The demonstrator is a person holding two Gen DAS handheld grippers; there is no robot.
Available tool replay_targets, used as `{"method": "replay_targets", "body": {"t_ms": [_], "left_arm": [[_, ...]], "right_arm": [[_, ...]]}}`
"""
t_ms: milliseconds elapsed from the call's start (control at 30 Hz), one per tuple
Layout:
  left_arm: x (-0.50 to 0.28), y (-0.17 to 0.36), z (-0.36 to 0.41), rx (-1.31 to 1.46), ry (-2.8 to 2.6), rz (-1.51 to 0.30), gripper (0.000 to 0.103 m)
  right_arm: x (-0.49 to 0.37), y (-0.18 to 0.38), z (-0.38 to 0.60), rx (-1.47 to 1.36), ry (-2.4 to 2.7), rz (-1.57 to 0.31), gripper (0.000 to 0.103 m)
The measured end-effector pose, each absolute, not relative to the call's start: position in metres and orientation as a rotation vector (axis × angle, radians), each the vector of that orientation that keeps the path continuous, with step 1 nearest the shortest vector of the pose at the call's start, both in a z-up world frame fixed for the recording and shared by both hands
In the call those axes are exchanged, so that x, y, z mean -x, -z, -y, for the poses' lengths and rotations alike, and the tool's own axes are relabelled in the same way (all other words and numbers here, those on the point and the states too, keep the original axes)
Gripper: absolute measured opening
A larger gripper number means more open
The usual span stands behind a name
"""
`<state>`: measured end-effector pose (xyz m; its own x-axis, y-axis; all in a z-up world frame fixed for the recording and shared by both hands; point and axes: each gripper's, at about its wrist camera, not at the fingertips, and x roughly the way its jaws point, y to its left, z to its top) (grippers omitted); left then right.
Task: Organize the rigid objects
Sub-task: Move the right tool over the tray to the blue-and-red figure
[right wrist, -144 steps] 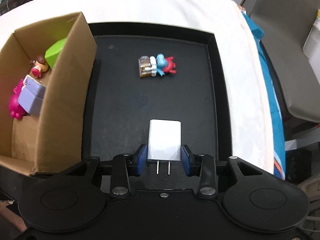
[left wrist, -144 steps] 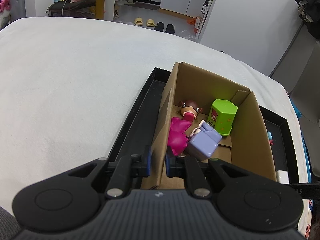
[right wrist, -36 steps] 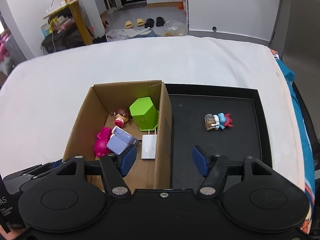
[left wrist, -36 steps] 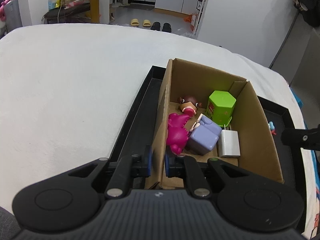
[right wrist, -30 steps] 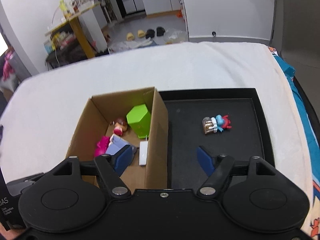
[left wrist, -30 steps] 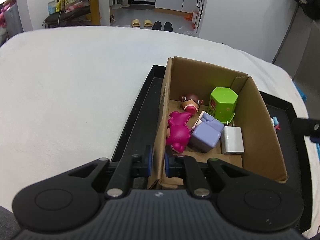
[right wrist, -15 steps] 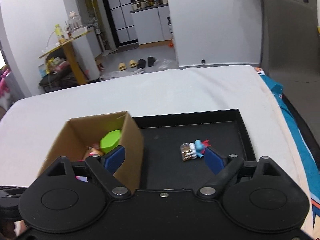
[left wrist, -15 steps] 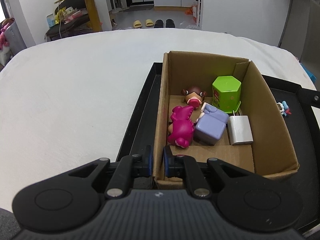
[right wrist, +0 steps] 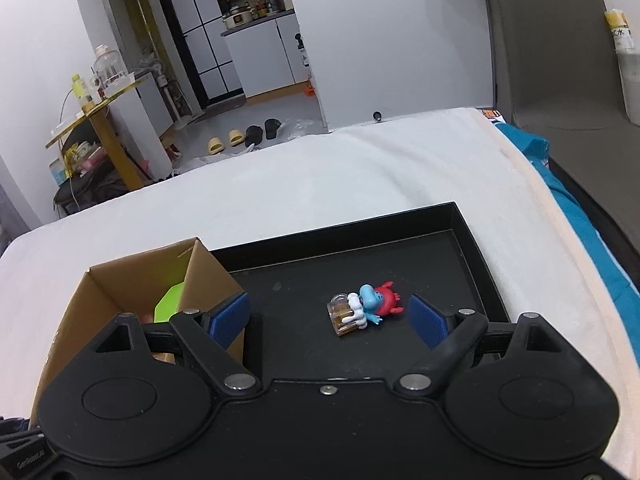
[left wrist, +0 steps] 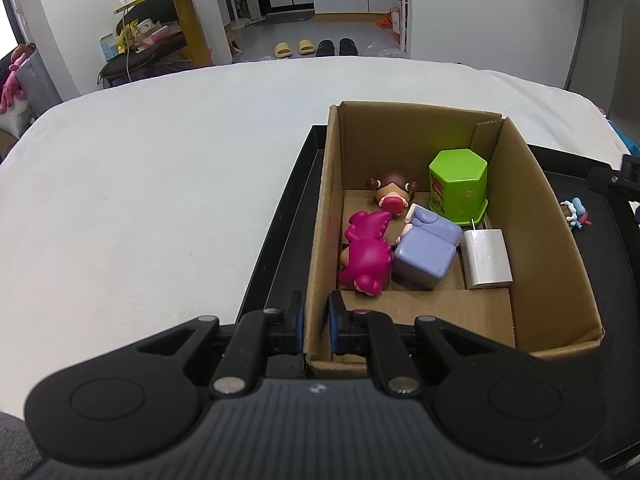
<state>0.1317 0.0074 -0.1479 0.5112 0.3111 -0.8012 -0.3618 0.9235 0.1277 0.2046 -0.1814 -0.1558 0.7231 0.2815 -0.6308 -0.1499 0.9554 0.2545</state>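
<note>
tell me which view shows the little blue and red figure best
The right wrist view: the blue and red figure lies whole on the black tray, between the right gripper's open jaws. The left wrist view shows it only small at the right edge.

Even indoor light, soft shadows, sharp focus, fisheye bending at edges.

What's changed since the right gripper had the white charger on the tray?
The white charger now lies in the cardboard box, released. The right gripper stands open, facing the blue figurine on the black tray. The left gripper stays clamped on the box wall.
</note>
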Motion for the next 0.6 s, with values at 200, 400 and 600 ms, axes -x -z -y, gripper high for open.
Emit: {"method": "replay_targets", "body": {"t_ms": [200,400,600], "left_arm": [[-0.133,0.148,-0.004,0.038,-0.418,-0.958,0.012],[-0.137,0.148,0.0,0.01,-0.432,-0.973,0.013],[-0.139,0.148,0.003,-0.018,-0.438,-0.989,0.013]], "right_arm": [[-0.217,0.17,0.173,-0.185,-0.203,-0.753,0.085],[-0.23,0.183,0.172,-0.179,-0.142,-0.795,0.084],[-0.239,0.192,0.167,-0.171,-0.135,-0.811,0.082]]}}
